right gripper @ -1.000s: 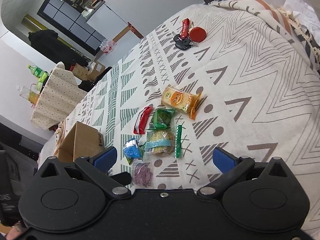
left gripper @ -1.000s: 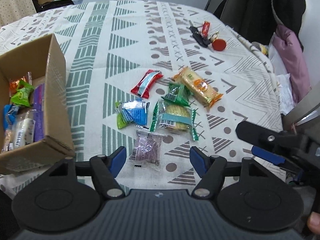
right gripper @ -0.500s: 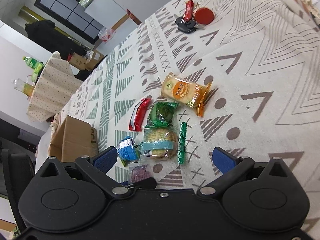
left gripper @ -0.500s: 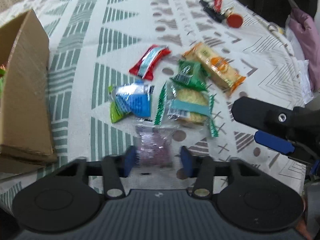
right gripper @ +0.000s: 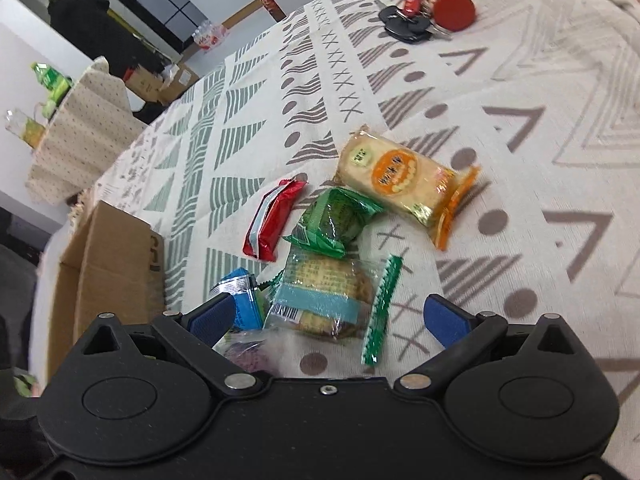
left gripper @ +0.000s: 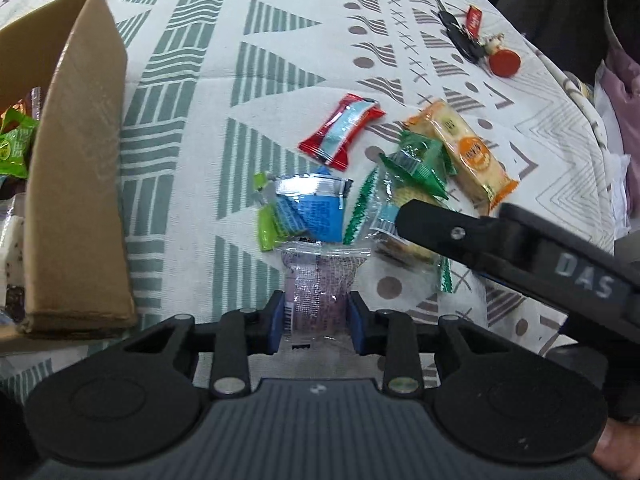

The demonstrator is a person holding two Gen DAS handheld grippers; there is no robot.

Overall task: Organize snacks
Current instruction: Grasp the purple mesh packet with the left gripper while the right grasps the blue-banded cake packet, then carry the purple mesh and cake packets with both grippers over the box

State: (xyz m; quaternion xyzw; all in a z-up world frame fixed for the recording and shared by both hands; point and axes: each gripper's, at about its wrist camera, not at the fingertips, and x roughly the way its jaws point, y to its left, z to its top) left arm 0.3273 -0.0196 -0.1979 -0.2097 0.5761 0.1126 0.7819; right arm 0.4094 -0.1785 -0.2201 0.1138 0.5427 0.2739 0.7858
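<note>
Your left gripper, low in the middle of the left wrist frame, has its blue pads pressed against both sides of the small clear packet with purple contents. The grip looks closed on it, though the packet may still rest on the cloth. Lift straight up, then carry it left to the open brown cardboard box, which already holds snacks. The crinkly film is slippery, so hold firmly and avoid dragging the touching blue-and-green foil packet.

Your right gripper hangs with fingers spread wide over the clear-wrapped biscuit packet with green serrated edges. The patterned tablecloth is soft and may wrinkle.
</note>
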